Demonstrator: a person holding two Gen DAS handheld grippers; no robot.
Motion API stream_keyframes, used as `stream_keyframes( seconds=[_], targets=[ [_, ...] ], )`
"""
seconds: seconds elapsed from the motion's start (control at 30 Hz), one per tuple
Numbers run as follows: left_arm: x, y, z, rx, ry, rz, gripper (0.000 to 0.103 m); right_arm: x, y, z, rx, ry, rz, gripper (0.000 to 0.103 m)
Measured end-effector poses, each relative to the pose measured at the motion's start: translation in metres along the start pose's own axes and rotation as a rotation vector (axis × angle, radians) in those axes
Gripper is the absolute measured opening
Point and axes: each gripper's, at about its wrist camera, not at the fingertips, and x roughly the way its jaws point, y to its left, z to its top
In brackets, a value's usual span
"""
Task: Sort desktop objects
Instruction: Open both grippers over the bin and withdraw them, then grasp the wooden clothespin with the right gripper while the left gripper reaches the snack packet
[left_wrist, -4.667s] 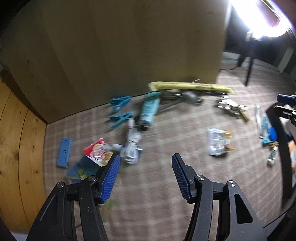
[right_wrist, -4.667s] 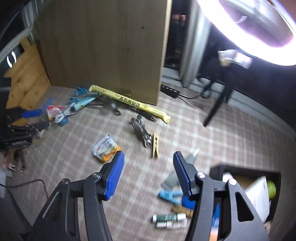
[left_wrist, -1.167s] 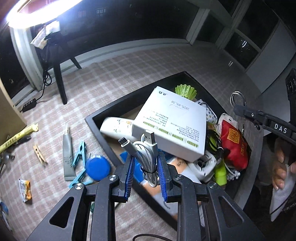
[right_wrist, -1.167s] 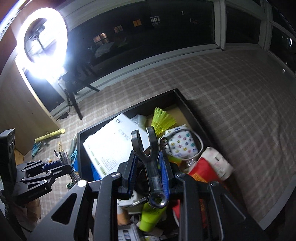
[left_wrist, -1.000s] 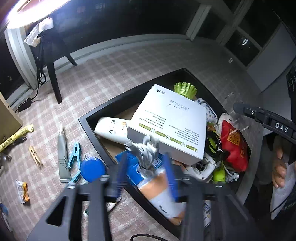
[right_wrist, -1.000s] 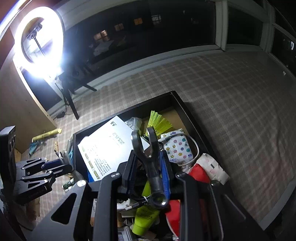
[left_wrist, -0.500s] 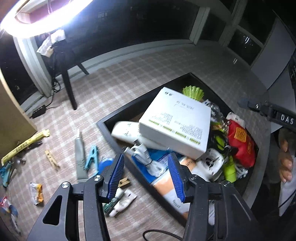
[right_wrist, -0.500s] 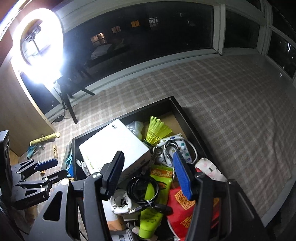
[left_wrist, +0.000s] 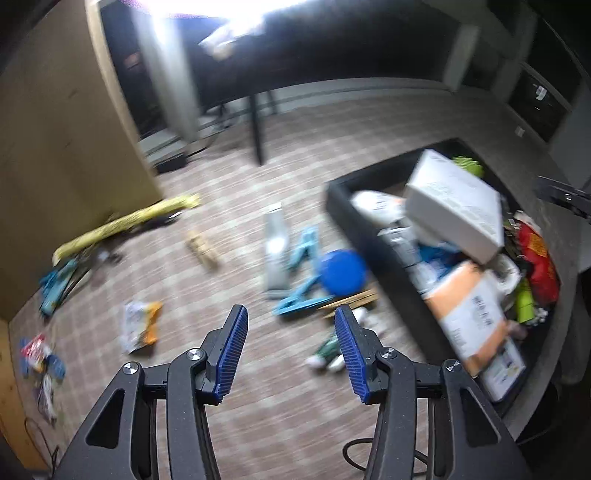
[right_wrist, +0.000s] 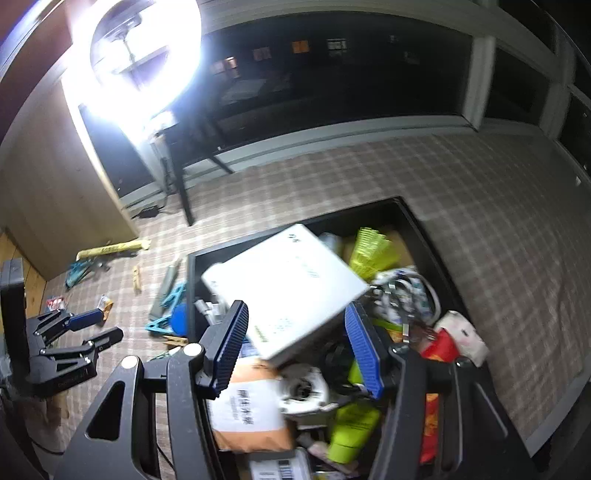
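Desktop objects sit in two groups: most are piled in the black bin (right_wrist: 424, 236) on the checked bench (left_wrist: 280, 413), w/ a white box (right_wrist: 288, 288) on top, an orange packet (right_wrist: 251, 410), a lime tube (right_wrist: 351, 424) and a red pouch (right_wrist: 439, 347) crammed around it. Rest are loose on the bench beside the bin wall.

Left gripper (left_wrist: 291, 354) is empty, jaws about halfway apart, tilted down over the loose stuff. Right gripper (right_wrist: 295, 350) is empty too, jaws wide; they have just been opening, nothing between them now, and it hangs over the bin.

Step in hand, as I read it: go for the next loose item. Tips, big to small:
- Yellow long pack (left_wrist: 122, 225) by the wooden panel (left_wrist: 55, 147): grab mid-length or it droops; bin's full, so lay it across the top.
- Grey tube (left_wrist: 275, 254): approach across its width, it lies clear enough.
- Blue lid (left_wrist: 341, 271) rests on or against a teal clip (left_wrist: 303, 302); can't tell which overlaps. Take the lid by the rim first so the clip doesn't drag.
- Snack sachet (left_wrist: 138, 325): flat & crinkly, pinch an edge, jaws nearly shut beforehand.
- Wooden peg (left_wrist: 203, 249): small, align jaws across its narrow sides.
- Small green-white tube (left_wrist: 325, 354) just ahead of the left gripper's right fingertip is prob. the nearest pick; view's blurred, so slow down before closing.
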Motion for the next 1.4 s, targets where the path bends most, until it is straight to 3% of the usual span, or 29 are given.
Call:
stream_keyframes(
  seconds=[0.4, 0.53, 0.93, 1.23, 1.4],
  targets=[
    [-0.002, 0.096, -0.034, -0.112, 0.024, 0.143, 0.047, 0.033, 0.098, 0.011, -0.162, 0.038, 0.062, 0.054],
    [0.008, 0.121, -0.04, -0.174, 0.042, 0.122, 0.047, 0.05, 0.137, 0.017, -0.211, 0.066, 0.098, 0.054],
    [0.064, 0.144, -0.042, -0.244, 0.117, 0.127, 0.052, 0.157, 0.239, 0.03, -0.325, 0.223, 0.164, 0.054],
    [0.089, 0.152, -0.036, -0.281, 0.113, 0.128, 0.055, 0.226, 0.269, 0.024, -0.358, 0.299, 0.129, 0.054],
    [0.09, 0.152, -0.036, -0.273, 0.087, 0.127, 0.057, 0.241, 0.278, 0.022, -0.386, 0.306, 0.11, 0.046]
  ],
)
